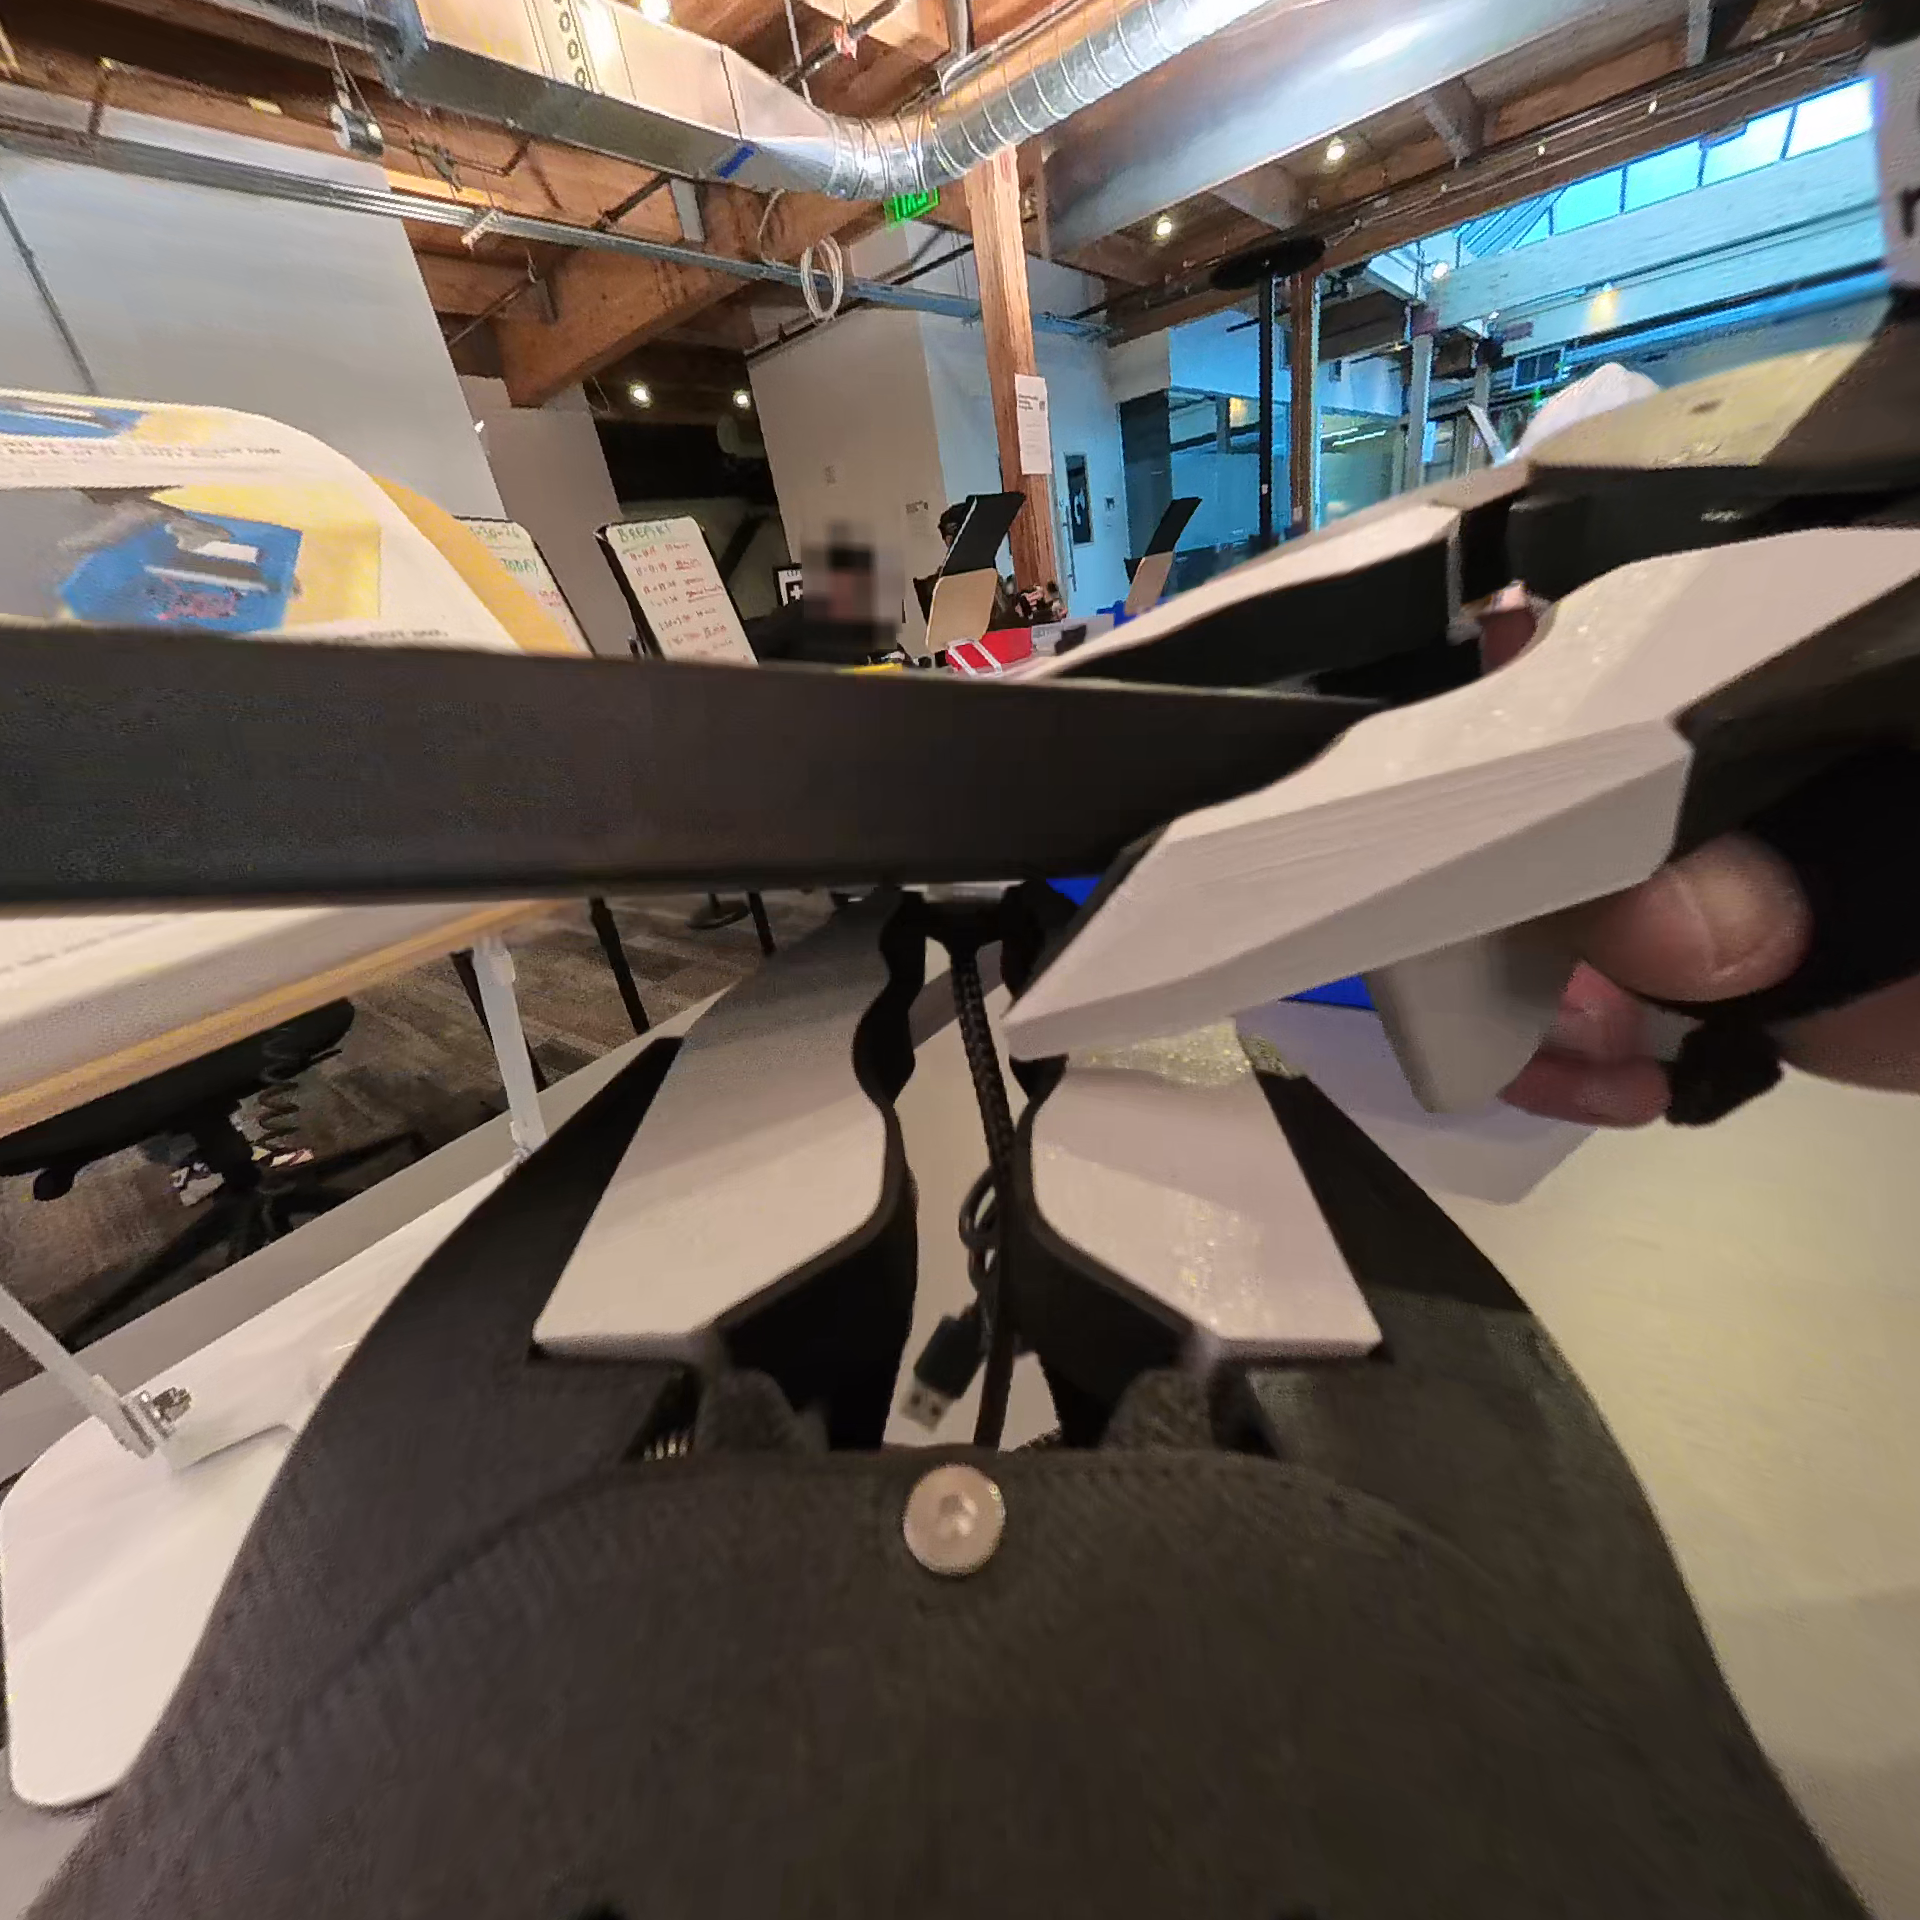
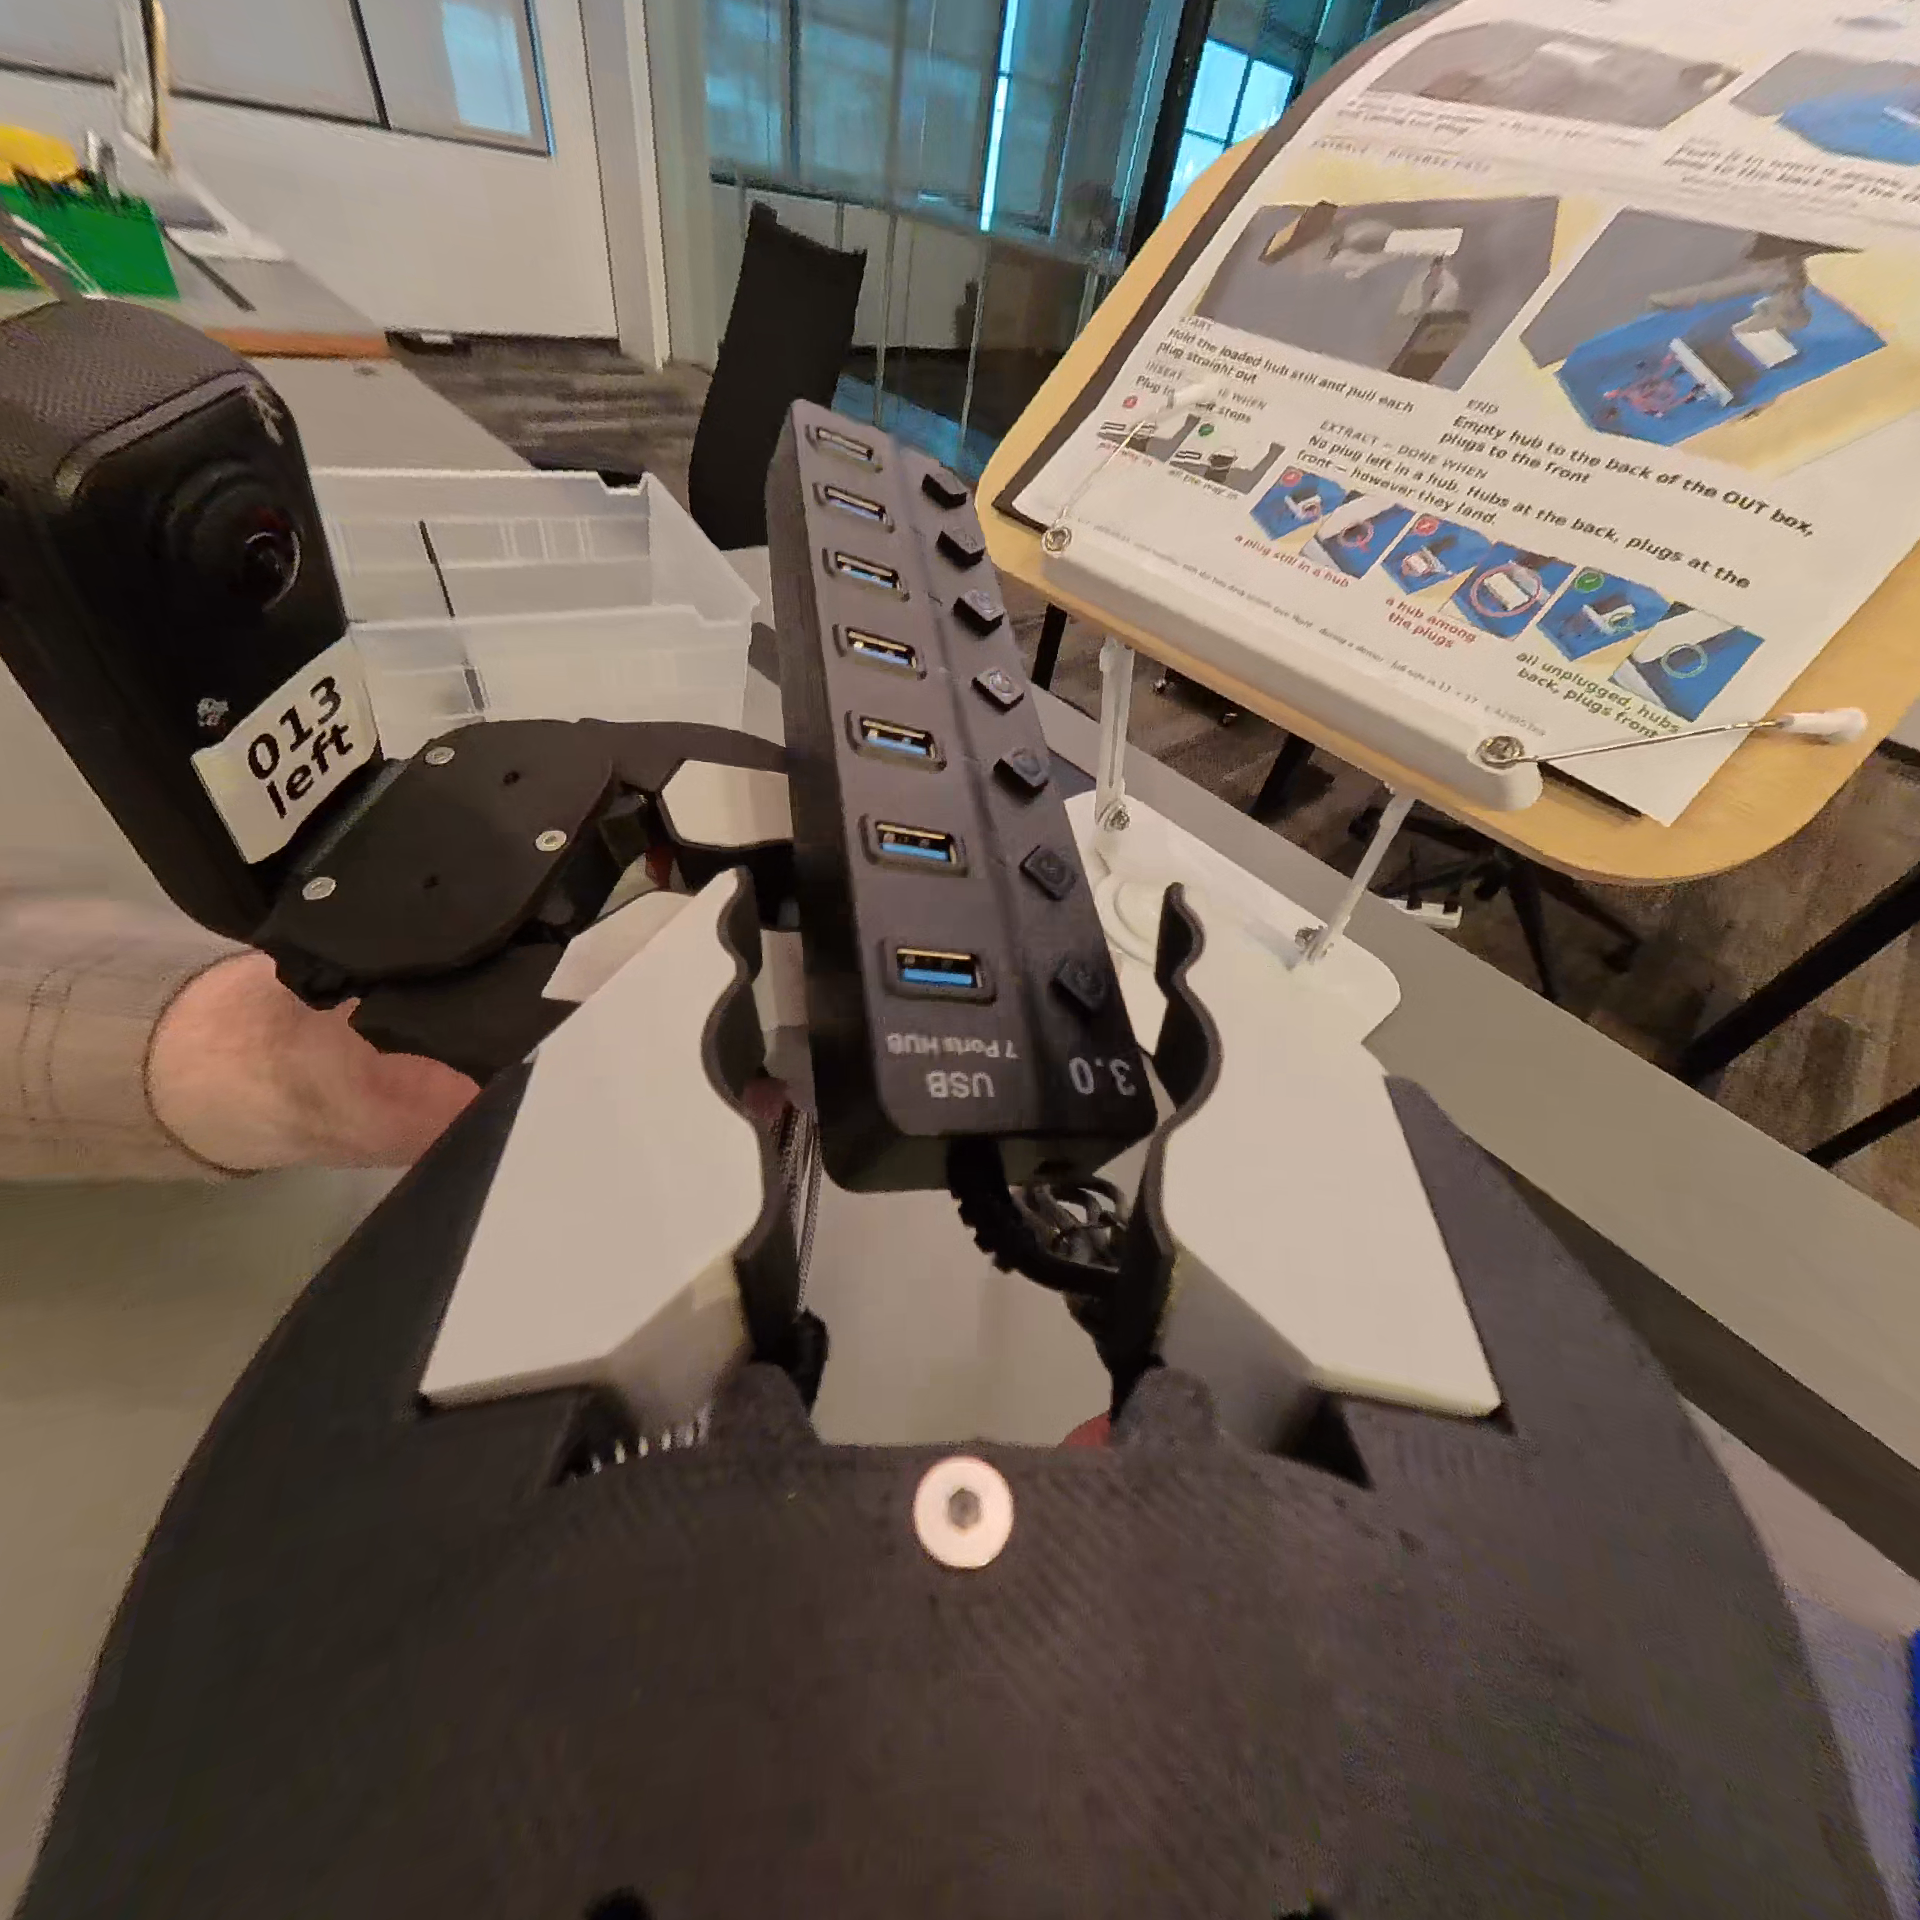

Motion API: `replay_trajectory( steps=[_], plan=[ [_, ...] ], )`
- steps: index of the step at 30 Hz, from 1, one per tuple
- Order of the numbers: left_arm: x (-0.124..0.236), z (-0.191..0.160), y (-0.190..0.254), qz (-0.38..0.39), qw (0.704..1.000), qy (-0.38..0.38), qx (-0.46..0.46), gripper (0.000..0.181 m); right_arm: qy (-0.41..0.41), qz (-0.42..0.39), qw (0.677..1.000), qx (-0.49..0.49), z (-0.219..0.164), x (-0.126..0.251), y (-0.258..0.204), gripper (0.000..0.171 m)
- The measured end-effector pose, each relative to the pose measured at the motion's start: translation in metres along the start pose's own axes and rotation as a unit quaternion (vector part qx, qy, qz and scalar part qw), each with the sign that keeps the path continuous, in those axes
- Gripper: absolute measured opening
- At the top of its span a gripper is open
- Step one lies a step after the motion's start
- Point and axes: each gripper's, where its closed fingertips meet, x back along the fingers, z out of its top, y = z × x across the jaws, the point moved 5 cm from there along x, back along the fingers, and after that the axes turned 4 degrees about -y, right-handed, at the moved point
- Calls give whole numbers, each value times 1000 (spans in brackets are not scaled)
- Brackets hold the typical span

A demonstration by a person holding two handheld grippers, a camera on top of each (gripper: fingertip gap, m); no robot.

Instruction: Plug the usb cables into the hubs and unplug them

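Matt black plastic hub (image 2: 940, 790), braided cable (image 1: 977, 1049) sheath, seemingly rough printed-plastic claw (image 2: 951, 997).

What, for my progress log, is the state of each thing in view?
hub: held off the table, tilted, all seven ports empty
right gripper: shut on hub
left gripper: narrowed around cable, grip unclear
cable: hanging from hub
plug: dangling, unplugged

Wood beam ceiling (image 1: 582, 301) w/ ducts (image 1: 935, 135), glass partitions (image 2: 862, 94), carpet floor (image 1: 416, 1049).
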Motion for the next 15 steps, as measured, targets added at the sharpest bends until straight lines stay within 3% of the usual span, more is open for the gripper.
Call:
replay_trajectory(
  steps=[3,5,15],
  plan=[
    [0,1,1,1,1000,3,-3,14,7,15,999,-27,-2,-2,-2,71],
    [1,1,1,3,1000,6,-6,13,-3,16,1000,-11,-2,-2,-1,56],
    [2,11,5,-3,999,29,12,14,-58,38,990,120,18,6,-14,55]
  ],
)
